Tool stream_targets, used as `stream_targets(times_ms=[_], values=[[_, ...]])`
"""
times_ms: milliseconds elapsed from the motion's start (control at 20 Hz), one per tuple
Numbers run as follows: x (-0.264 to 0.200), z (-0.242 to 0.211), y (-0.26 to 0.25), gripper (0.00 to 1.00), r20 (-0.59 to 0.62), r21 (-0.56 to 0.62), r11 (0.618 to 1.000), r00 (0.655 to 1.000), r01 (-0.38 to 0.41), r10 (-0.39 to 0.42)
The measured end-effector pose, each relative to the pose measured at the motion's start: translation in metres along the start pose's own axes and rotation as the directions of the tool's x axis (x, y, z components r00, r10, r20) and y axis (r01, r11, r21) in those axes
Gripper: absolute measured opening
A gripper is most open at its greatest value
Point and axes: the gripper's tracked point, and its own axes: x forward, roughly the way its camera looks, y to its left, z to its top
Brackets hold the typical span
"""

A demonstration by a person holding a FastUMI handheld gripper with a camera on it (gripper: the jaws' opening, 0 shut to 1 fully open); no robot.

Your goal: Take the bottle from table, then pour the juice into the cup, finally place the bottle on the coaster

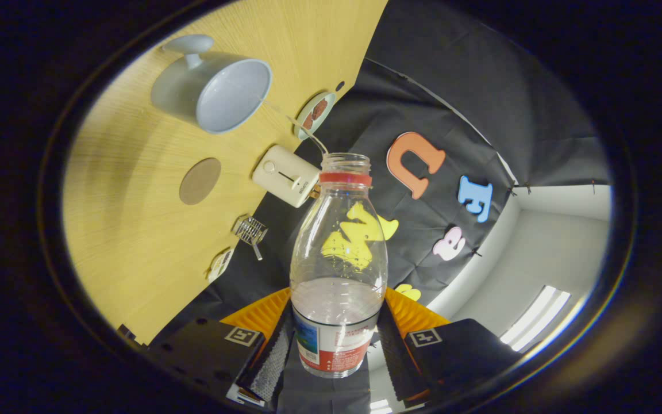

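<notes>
On the wooden table (135, 230), which the tilted view shows as a slanted yellow surface, a grey cup (213, 86) appears tipped with its open mouth facing the camera and its handle towards the far side. Below it lies a round brown coaster (200, 181), flat on the wood and well apart from the cup. Further along sit a small wire object (250, 231) near the table's edge, a white boxy device (286, 175) with a dial, and beyond that a small plate (315, 115) with something brown on it. A thin clear stream (299, 127) arcs from the bottle's open mouth towards the cup's rim. Between the fingers stands the clear plastic bottle (339, 259), with a red ring at its neck, no cap, a labelled base, and liquid filling only its lower part. The gripper (337, 345) clamps the bottle, both fingers (270, 356) pressing on its lower labelled section from either side. Behind the bottle hangs the black cloth wall, with a pale room wall and ceiling lights (535, 325) to the right.
</notes>
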Motion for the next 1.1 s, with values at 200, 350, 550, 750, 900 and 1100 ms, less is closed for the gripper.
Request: stream_targets(times_ms=[200, 350, 550, 750, 900, 1100], values=[[0.001, -0.002, -0.012, 0.79, -0.005, -0.066, 0.997, 0.999, 0.035, -0.036], [0.003, -0.005, -0.013, 0.79, -0.015, -0.073, 0.996, 0.999, 0.041, -0.042], [0.002, -0.006, -0.018, 0.79, -0.013, -0.111, 0.992, 0.998, 0.055, -0.056], [0.003, -0.007, -0.024, 0.79, -0.016, -0.154, 0.985, 0.996, 0.079, -0.083], [0.002, -0.007, -0.028, 0.79, -0.022, -0.194, 0.977, 0.995, 0.092, -0.098], [0.001, -0.006, -0.033, 0.79, -0.026, -0.226, 0.969, 0.994, 0.101, -0.109]])
